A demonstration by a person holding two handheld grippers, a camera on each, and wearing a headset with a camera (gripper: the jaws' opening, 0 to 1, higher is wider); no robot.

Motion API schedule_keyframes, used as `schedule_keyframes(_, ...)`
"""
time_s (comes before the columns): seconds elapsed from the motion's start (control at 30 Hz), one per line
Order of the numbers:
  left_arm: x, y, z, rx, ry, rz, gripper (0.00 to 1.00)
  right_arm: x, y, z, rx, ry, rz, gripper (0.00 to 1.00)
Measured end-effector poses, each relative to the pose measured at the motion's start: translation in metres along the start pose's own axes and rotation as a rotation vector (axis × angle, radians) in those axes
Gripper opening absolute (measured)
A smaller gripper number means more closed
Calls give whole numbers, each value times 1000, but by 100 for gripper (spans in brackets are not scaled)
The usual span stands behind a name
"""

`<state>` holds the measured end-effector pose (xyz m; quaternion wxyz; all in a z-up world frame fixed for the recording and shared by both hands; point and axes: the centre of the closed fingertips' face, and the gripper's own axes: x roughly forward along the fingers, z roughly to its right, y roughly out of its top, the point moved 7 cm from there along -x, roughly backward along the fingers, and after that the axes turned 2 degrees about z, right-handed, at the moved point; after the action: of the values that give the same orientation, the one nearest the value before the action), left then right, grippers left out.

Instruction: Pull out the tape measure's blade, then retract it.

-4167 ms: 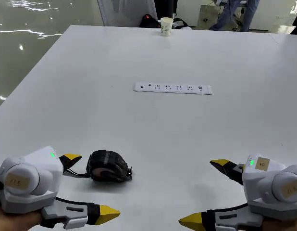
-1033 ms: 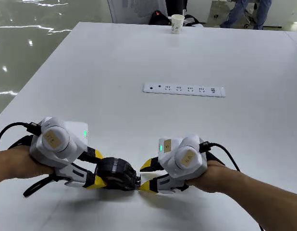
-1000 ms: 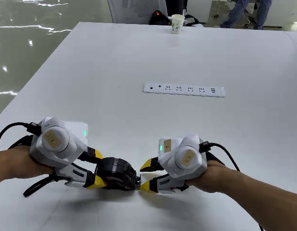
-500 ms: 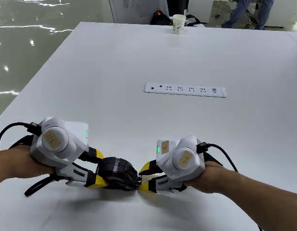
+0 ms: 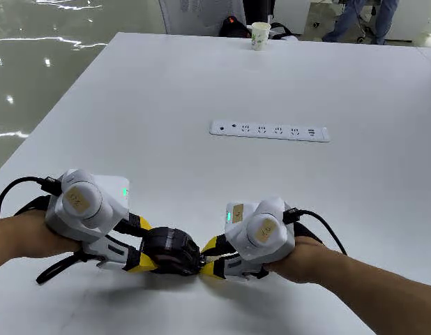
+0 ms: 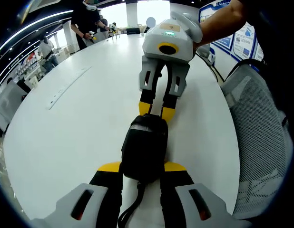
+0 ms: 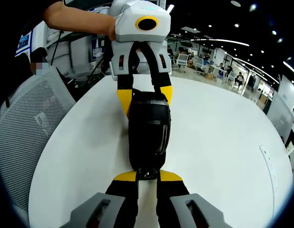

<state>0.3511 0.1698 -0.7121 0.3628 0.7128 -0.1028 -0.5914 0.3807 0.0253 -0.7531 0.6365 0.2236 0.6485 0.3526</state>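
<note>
— What else is on the table [image 5: 132, 105]?
— A power strip [image 5: 269, 130] mid-table and a paper cup [image 5: 259, 35] at the far edge, both well away.
— And the grippers?
— The left gripper [image 5: 144, 244] lies low, jaws clamped on the tape measure [image 5: 170, 250]. The right gripper [image 5: 207, 257] faces it, pinching its front end.

Table [image 5: 201, 91]: one. Tape measure [image 5: 170, 250]: one, lay at the table's near edge. Grippers: two, left gripper [image 5: 144, 244] and right gripper [image 5: 209, 257], also at the table's near edge. Power strip [image 5: 269, 131]: one, lay mid-table. Cup [image 5: 259, 35]: one, stood at the table's far edge.
</note>
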Motion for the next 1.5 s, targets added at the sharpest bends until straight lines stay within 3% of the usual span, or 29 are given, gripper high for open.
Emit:
schedule_keyframes(0.67,-1,3,6,-6,-3,1,24,-2,-1,-3,-46,4,-9,8)
schedule_keyframes(1.5,4,-5,-6,-22,-8,5,24,-12,-9,-2,-61,1,-28,8)
